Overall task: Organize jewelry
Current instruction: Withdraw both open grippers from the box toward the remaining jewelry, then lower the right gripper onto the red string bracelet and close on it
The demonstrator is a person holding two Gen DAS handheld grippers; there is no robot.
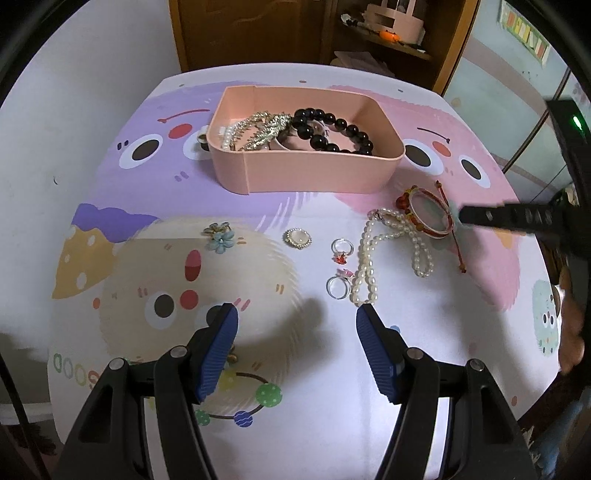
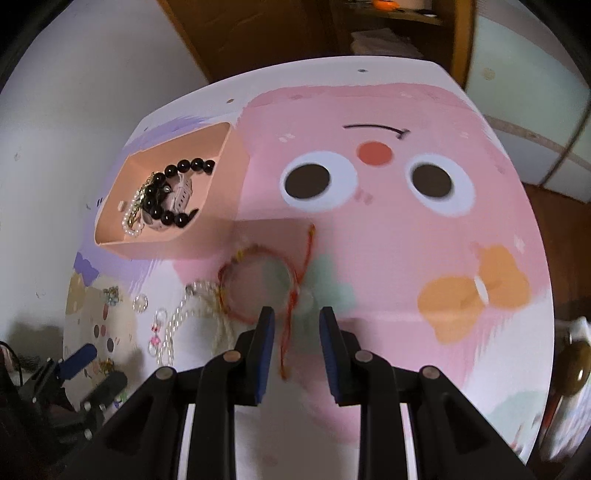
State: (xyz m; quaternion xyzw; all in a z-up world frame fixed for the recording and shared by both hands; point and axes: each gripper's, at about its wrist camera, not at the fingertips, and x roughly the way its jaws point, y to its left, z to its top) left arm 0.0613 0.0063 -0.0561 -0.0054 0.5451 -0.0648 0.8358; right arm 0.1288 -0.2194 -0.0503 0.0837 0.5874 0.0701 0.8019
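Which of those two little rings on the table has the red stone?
The farther ring, closer to the pink box; its stone is red. The nearer ring, beside the pearl necklace, has a pink one.

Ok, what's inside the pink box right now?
In the pink box: a black bead bracelet, a gold sparkly piece and small pearls. Whatever lies beneath them is covered.

White wall left; wooden cabinet behind table.
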